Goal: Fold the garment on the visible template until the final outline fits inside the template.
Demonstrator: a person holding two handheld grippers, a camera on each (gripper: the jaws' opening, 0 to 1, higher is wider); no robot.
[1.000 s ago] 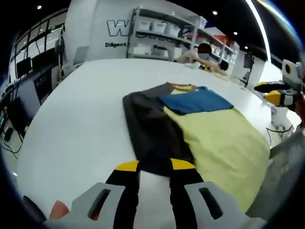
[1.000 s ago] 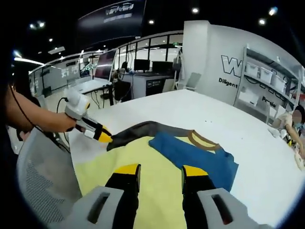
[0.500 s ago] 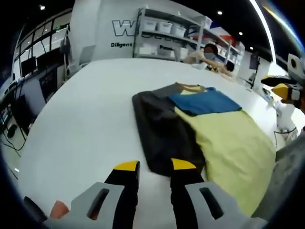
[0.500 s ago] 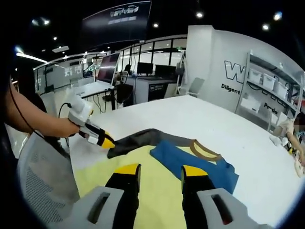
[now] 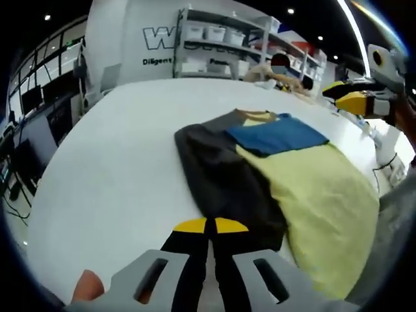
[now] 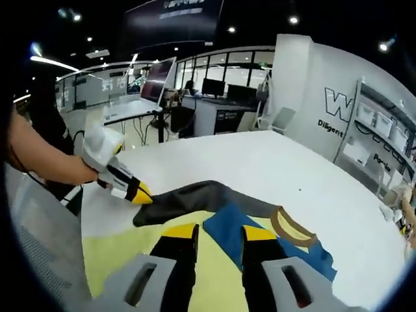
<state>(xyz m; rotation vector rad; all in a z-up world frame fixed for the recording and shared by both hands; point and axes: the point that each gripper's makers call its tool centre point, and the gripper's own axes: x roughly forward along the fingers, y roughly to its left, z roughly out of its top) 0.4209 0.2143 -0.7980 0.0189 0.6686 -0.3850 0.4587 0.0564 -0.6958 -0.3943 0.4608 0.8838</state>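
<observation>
The garment lies on the white table (image 5: 117,162). It has a yellow body (image 5: 318,195), a blue sleeve (image 5: 276,134) folded across it and a dark grey part (image 5: 221,175) along one side. My left gripper (image 5: 209,225) is shut at the near hem of the dark grey part, seemingly pinching it. The right gripper view shows that left gripper (image 6: 138,192) touching the corner of the dark grey part (image 6: 195,198). My right gripper (image 6: 220,232) is open, hovering above the yellow body (image 6: 123,250) and blue sleeve (image 6: 227,224). In the left gripper view, the right gripper (image 5: 354,101) hangs in the air.
A grey mesh chair (image 6: 39,260) stands at the table's near edge. A person (image 5: 276,68) sits at the far end of the table. Shelves with white bins (image 5: 221,39) line the wall, and desks with monitors (image 6: 214,97) stand behind.
My left gripper has shut at the hem of the dark grey part; it was open before. My right gripper has risen, and its jaws stand slightly closer together.
</observation>
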